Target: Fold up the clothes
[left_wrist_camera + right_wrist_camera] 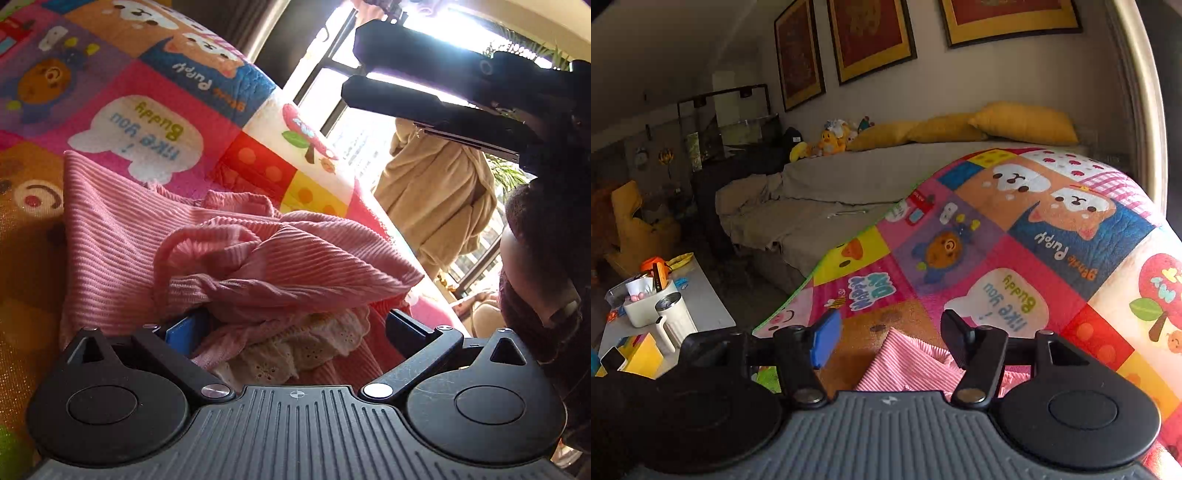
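Observation:
A pink ribbed garment (122, 236) with white lace trim (306, 350) lies on a colourful cartoon play mat (155, 92). Its near part is bunched into a loose heap. My left gripper (295, 328) is open, its blue-padded fingers (183, 332) spread wide on either side of that heap, with cloth lying between them. In the right wrist view, a flat corner of the same pink garment (905, 365) shows under my right gripper (890, 341), which is open and hovers just above it with nothing in its jaws.
The mat (1015, 236) rests on a raised surface that drops off towards a beige sofa (827, 206) with yellow cushions. A low white table (701, 299) with cups and boxes stands to the left. A window and a hanging beige robe (439, 199) are beyond the mat.

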Motion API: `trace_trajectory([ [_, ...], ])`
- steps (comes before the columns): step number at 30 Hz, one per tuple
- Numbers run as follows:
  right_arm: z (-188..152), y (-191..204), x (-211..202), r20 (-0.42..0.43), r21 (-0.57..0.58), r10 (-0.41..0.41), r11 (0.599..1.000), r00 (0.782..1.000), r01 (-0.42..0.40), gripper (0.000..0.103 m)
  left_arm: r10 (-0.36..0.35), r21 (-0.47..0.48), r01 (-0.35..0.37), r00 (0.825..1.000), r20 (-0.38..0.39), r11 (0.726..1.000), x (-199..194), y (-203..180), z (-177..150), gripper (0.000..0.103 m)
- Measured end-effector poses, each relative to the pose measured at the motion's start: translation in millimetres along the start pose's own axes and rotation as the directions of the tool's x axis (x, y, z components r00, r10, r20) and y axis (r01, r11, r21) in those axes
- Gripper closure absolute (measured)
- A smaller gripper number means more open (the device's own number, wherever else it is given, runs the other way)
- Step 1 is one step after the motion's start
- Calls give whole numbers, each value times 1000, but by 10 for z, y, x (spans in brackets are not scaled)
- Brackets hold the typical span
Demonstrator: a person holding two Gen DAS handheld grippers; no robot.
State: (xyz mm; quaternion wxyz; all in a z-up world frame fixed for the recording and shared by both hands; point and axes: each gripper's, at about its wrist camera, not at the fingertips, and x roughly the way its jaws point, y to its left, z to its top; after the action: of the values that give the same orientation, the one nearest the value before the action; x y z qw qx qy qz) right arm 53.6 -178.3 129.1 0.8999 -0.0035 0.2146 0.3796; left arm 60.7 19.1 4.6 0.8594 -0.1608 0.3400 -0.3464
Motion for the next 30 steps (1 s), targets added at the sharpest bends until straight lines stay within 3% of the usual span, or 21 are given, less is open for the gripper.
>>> trace_trajectory([
  [2, 16, -53, -188, 48, -2, -45, 999, 998, 45, 24, -11, -17, 11, 1000, 1, 1000, -2, 25, 6, 0],
  [6, -185, -320, -485, 74, 51, -211, 977, 975, 207, 18, -15, -94, 16, 1000, 4, 995, 4, 81, 41, 0],
  [10, -620, -503, -497, -11, 72, -339, 938, 941, 339, 18, 63, -249, -56, 998, 23, 967, -11, 83, 149, 0],
  [12, -836, -561, -421, -73, 66, -398, 913, 914, 403, 18, 125, -241, -101, 989, 84, 965, -103, -16, 200, 0],
  [15, -1100, -595, -256, -177, 25, -425, 900, 888, 435, 18, 251, -163, -224, 954, 166, 961, -236, -221, 285, 0],
  [16, -1155, -582, -221, -202, 22, -391, 915, 898, 404, 18, 302, -134, -282, 938, 169, 950, -249, -277, 326, 0],
  [18, -1261, -507, -140, -243, -1, -316, 946, 917, 325, 18, 387, -101, -375, 912, 139, 921, -225, -312, 400, 0],
  [21, -1371, -327, -10, -251, -106, -321, 947, 913, 303, 12, 471, -6, -472, 877, 96, 881, -148, -318, 430, 0],
  [25, -1376, -329, -15, -249, -94, -319, 948, 915, 305, 9, 560, 203, -567, 823, 95, 798, -48, -373, 344, 0],
  [27, -1378, -331, -17, -248, -88, -318, 948, 915, 305, 9, 542, 193, -552, 833, 105, 811, -63, -350, 379, 0],
  [30, -1382, -332, -20, -246, -79, -316, 949, 916, 306, 8, 425, 142, -431, 903, 68, 891, 7, -343, 512, 0],
])
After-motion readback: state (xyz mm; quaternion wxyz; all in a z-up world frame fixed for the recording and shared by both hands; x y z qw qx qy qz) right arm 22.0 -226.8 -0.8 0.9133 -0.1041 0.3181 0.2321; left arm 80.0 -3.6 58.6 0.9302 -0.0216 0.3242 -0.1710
